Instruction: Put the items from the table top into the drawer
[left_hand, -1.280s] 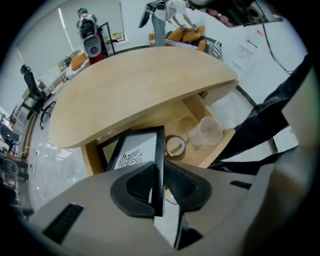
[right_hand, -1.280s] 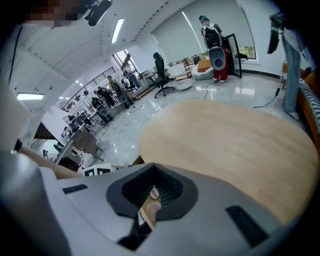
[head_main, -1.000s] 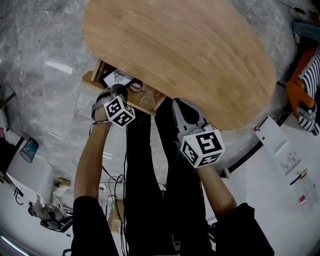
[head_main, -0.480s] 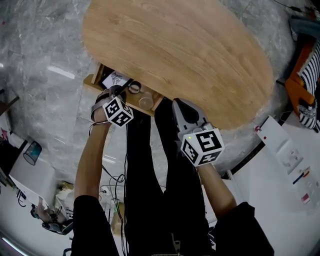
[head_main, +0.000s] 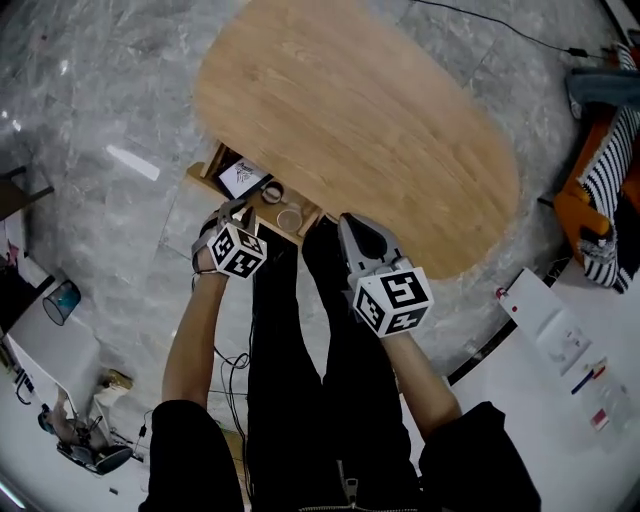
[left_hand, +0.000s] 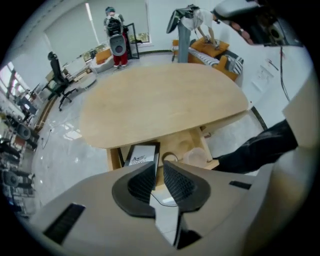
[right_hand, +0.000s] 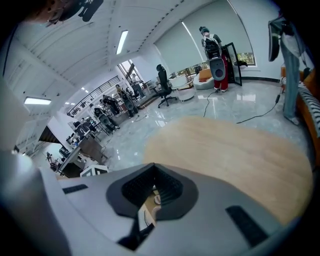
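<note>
The oval wooden table top (head_main: 360, 120) is bare. Below its near left edge an open wooden drawer (head_main: 213, 163) holds a black-framed white card (head_main: 240, 177), a tape ring (head_main: 271, 192) and a clear cup (head_main: 290, 219). My left gripper (head_main: 232, 212) hangs above the drawer's front. In the left gripper view its jaws (left_hand: 160, 165) are closing with a narrow gap and nothing between them, and beyond them lie the card (left_hand: 141, 156) and the cup (left_hand: 196, 157). My right gripper (head_main: 349, 222) is at the table's near edge. Its jaws (right_hand: 153, 167) are shut and hold nothing.
Grey marble floor surrounds the table. An orange chair with striped cloth (head_main: 600, 190) stands at the right, a white panel (head_main: 560, 330) at the lower right. My legs in black trousers (head_main: 300, 350) are just behind the drawer. A person (left_hand: 116, 37) stands far beyond the table.
Both grippers have risen away from the drawer, and the table and drawer look smaller in the head view. The drawer stays open with the same items inside.
</note>
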